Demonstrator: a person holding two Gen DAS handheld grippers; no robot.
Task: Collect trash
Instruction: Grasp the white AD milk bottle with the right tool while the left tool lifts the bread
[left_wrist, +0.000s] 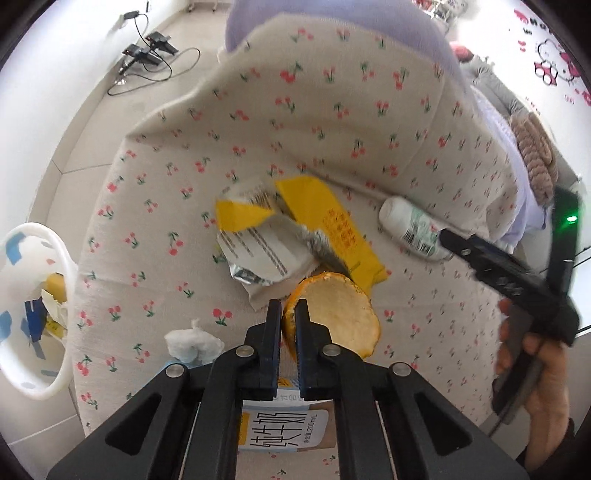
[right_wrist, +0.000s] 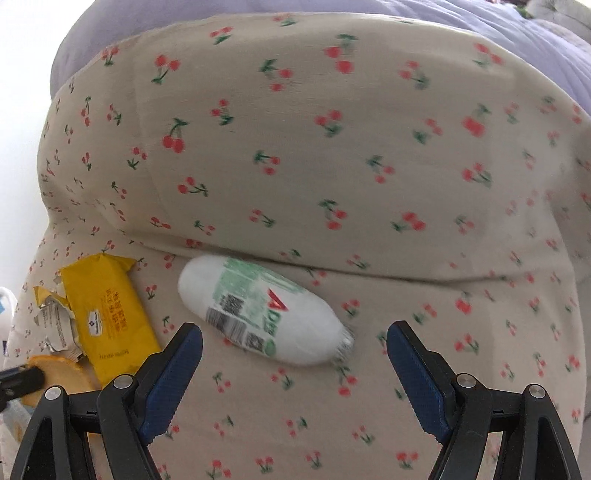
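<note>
My left gripper (left_wrist: 287, 314) is shut on the rim of an orange peel half (left_wrist: 340, 317) that lies on the cherry-print sofa cover (left_wrist: 332, 129). Behind the peel lie a yellow wrapper (left_wrist: 321, 221) and a torn silver-lined wrapper (left_wrist: 258, 247). A crumpled tissue (left_wrist: 194, 341) sits left of my fingers, and a small milk carton (left_wrist: 280, 428) lies under them. My right gripper (right_wrist: 294, 331) stands open. A white bottle with a green label (right_wrist: 258, 310) lies on its side just beyond and between its blue pads (right_wrist: 173, 376), untouched.
A white bin (left_wrist: 33, 314) holding several scraps stands on the floor at the left of the sofa. Cables and chargers (left_wrist: 147, 59) lie on the floor behind. A purple blanket (right_wrist: 517, 33) tops the sofa back. A person's hand (left_wrist: 543, 376) holds the right gripper.
</note>
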